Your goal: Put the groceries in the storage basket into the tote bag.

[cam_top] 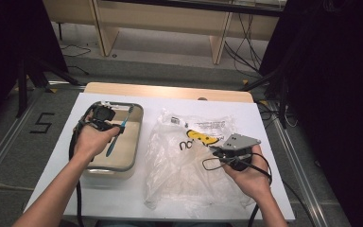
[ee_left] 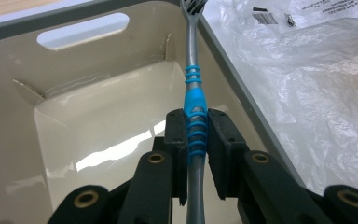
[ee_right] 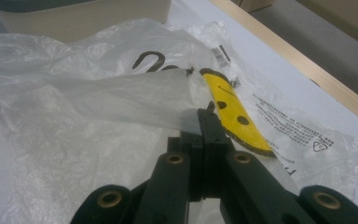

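Left gripper (ee_left: 196, 140) clamps a toothbrush (ee_left: 194, 88) mid-handle, head pointing ahead over the bin (ee_left: 23, 18) | right gripper (ee_right: 205, 126) pinches the bag (ee_right: 98, 93) edge, jaws closed | step: likely carrying brush from bin to bag | next: lift bag mouth open, steer brush in.

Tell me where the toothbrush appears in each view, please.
High view: the toothbrush is at left, over the beige bin, in the left tongs.
Left gripper view: centre, clamped by the handle.
Right gripper view: not in it.
Shared landmark: the plastic bag.
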`<state>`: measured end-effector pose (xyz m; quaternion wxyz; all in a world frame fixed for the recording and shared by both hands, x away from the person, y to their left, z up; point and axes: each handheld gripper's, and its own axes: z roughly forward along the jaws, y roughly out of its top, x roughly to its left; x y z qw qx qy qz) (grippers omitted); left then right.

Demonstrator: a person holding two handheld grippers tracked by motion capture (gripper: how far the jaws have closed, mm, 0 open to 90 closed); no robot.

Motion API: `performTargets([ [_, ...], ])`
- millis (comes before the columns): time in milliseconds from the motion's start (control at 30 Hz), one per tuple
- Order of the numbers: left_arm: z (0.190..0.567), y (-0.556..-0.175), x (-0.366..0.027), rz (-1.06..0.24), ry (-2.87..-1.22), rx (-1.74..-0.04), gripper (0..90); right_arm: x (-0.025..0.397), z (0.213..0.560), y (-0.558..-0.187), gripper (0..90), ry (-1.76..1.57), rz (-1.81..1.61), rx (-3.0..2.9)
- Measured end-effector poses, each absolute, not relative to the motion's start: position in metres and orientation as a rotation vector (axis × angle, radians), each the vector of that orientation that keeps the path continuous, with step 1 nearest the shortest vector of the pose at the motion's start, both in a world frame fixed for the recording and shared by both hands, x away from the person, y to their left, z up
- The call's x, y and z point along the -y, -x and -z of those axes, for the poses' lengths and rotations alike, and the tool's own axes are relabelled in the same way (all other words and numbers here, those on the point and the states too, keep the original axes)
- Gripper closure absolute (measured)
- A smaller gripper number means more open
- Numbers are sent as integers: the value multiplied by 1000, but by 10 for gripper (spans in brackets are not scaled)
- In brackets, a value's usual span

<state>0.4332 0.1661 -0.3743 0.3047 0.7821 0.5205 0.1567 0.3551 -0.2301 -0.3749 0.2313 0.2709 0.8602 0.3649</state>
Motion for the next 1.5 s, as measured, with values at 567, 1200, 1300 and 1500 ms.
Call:
performTargets([
  [567, 359, -416, -154, -389, -2112, -1262, 782, 230, 377, -356, 900, -745, -993, -2369],
  [1200, 350, -391, -134, -347, -2155, -1110, 782, 226, 377, -360, 900, -776, -980, -2366],
  [1300, 351, -385, -129, -337, -2162, -1080, 782, 225, 377, -360, 900, -778, -982, -2366],
  [1500, 354, -375, -122, -318, -2189, -1036, 782, 226, 377, -360, 900, -784, -983, -2367],
])
